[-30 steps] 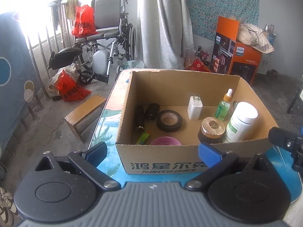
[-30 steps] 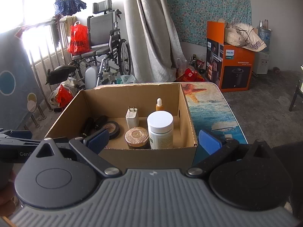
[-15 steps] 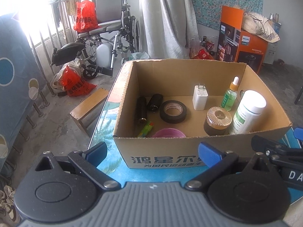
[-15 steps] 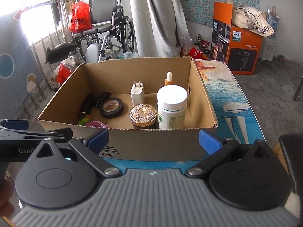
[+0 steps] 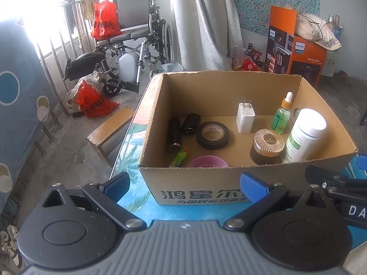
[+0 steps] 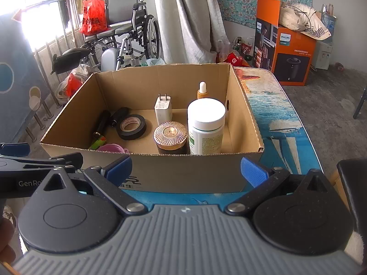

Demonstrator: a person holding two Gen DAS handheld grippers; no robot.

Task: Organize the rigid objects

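An open cardboard box (image 5: 206, 183) (image 6: 183, 171) stands on a blue sea-print table (image 6: 282, 123). Inside it are a white-capped bottle (image 5: 304, 135) (image 6: 206, 126), a brown jar with a gold lid (image 5: 267, 143) (image 6: 170, 137), a green dropper bottle (image 5: 282, 114), a white charger (image 5: 246, 116) (image 6: 163, 110), a roll of black tape (image 5: 212, 135) (image 6: 131, 126), two black cylinders (image 5: 174, 131), a green-and-red item (image 5: 180, 157) and a pink lid (image 5: 207, 161). My left gripper (image 5: 184, 184) and right gripper (image 6: 185, 167) are both open and empty, in front of the box's near wall.
A low wooden stool (image 5: 110, 128) stands on the floor to the table's left. Behind are a wheelchair (image 5: 135, 43), red bags (image 5: 94, 102), a grey curtain (image 5: 201, 23) and an orange carton (image 5: 296, 55). A dark chair edge (image 6: 353, 183) is at the right.
Both grippers have drawn back and risen a little from the box, so more of its inside shows. Their jaws stay open and the box contents have not moved.
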